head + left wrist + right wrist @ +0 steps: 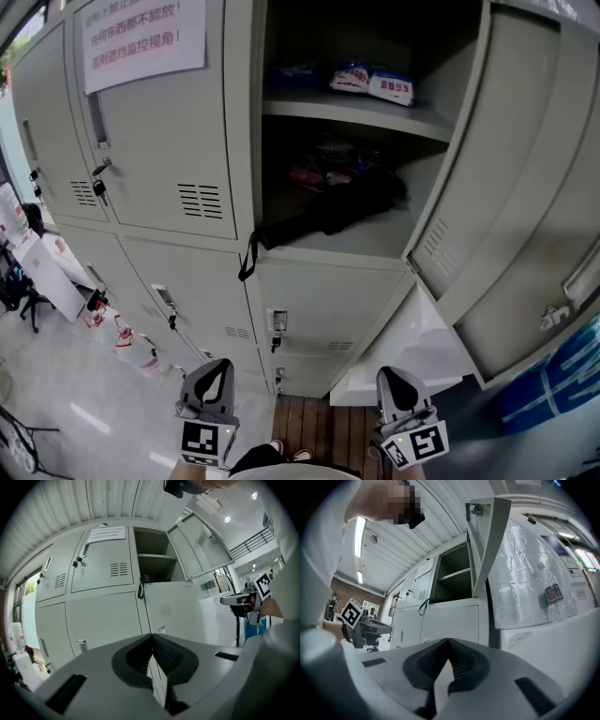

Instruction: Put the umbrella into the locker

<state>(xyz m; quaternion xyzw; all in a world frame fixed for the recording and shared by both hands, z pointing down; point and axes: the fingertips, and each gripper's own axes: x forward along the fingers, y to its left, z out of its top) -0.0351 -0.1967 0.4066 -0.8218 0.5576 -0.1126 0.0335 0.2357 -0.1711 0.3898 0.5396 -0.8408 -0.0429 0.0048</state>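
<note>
Head view: umbrella (347, 208) is lying in the dark lower compartment of the locker (242, 112), its far end blending into shadow. Reddish items (314, 173) behind it are looking too murky to identify. Print on the packets (375, 84) above is reading too small. Notice (141, 37) is getting clipped by the top edge, open door (525, 187) by the right. The left gripper (217, 367) and right gripper (389, 375) are running off the bottom edge, hands hidden. In the left gripper view only the strap (140, 585) is showing.

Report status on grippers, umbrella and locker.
Shut, empty: left gripper, right gripper, low before the locker. On its lower shelf lies the umbrella, strap hanging over the edge. Its door wide open, path clear.
</note>
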